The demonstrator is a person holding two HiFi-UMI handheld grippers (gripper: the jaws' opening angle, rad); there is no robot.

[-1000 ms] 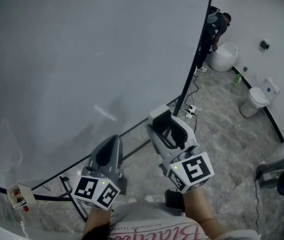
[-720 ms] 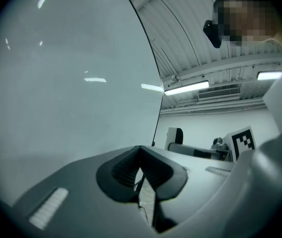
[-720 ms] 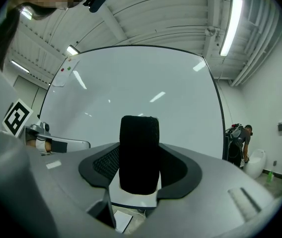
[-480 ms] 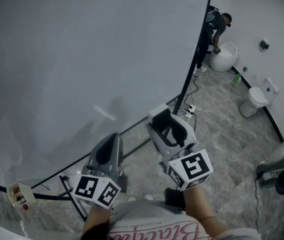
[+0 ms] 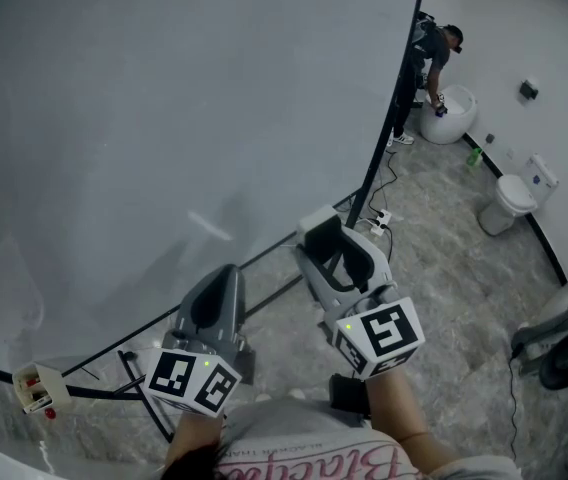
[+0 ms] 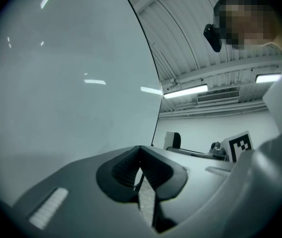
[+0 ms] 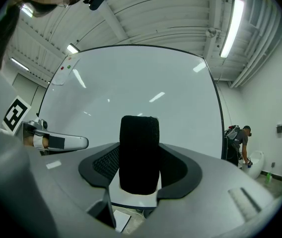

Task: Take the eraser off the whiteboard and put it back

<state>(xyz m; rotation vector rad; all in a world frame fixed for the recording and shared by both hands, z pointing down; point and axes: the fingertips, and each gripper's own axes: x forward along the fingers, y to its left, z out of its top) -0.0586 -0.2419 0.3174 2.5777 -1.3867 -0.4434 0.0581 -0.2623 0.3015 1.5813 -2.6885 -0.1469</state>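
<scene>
Right gripper clamped on the one black-felt eraser, frame centre, in front of the whiteboard; left gripper at lower left, jaws together, nothing between them. Whiteboard fills the upper left above a grey marbled floor. Right side: two white toilets, one person bent over the upper one.

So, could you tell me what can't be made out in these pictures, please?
- Eraser, right gripper view: only its black felt face shows; the right gripper's jaws hide its sides.
- Whiteboard, head view: cut off by the top and left edges.
- Small white object at the whiteboard's lower edge, head view: too small to identify.
- Background person, head view: too small to see the hands.
</scene>
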